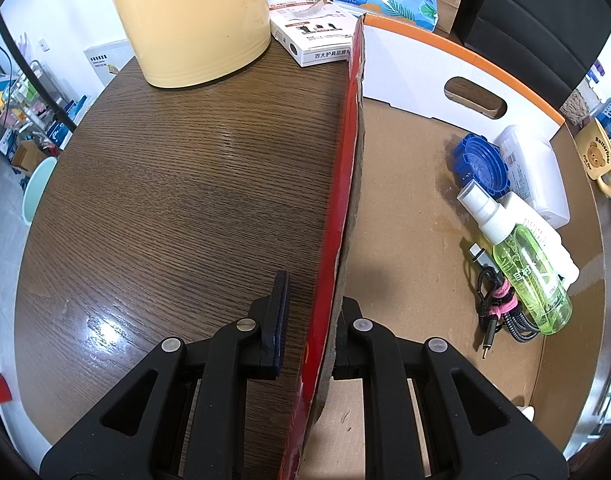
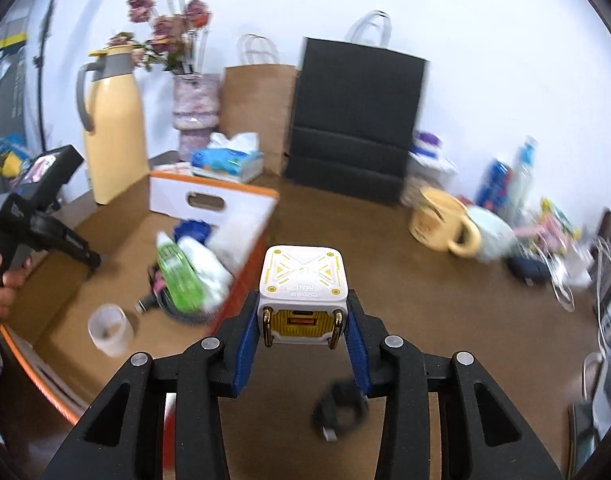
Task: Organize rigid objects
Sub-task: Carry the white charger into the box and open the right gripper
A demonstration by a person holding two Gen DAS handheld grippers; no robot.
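- Clamping the red wall [image 1: 347, 184] of a cardboard box, the left tool [image 1: 305, 320] sits narrowed on its edge.
- Right tool [image 2: 303, 322] holds a white cube charger [image 2: 303, 280] above the bench [image 2: 365, 232], beside the box.

A: Left gripper [image 1: 305, 320] clamped on the box wall [image 1: 351, 168], six o'clock. Box contents?
B: At three o'clock: green spray bottle [image 1: 533, 276], blue cap [image 1: 480, 166], cable [image 1: 501, 308]. Thermos [image 1: 185, 20] at eleven, on the table [image 1: 185, 184].
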